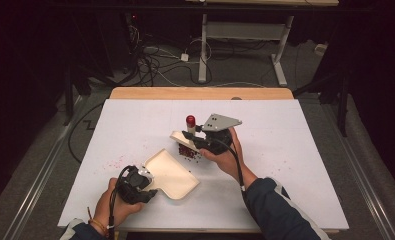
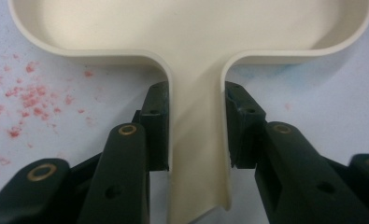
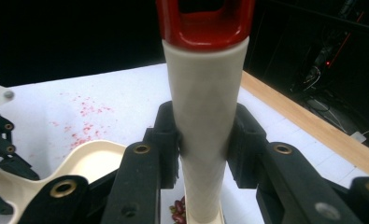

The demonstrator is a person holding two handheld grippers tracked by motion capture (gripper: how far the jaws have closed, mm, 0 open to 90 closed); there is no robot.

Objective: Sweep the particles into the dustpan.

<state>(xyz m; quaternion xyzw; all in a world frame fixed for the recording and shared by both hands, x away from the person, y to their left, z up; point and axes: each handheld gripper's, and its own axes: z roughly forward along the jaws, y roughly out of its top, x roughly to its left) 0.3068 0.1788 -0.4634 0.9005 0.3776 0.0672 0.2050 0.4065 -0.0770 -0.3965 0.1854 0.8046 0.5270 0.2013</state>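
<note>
Sweeping-brush (image 1: 184,138) beside dustpan (image 1: 171,174), mid-table (image 1: 295,150).

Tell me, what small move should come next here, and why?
Probably the right gripper should push its brush toward the dustpan. The red beans lie heaped under the brush, short of the pan's open edge, and the left gripper holds the pan's handle flat on the table.

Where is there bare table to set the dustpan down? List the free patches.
Free: the far strip along the wooden edge, the right side beyond the right gripper, and the near right corner. Crowded: the middle, where the dustpan, brush and beans sit; red specks dot the left.
</note>
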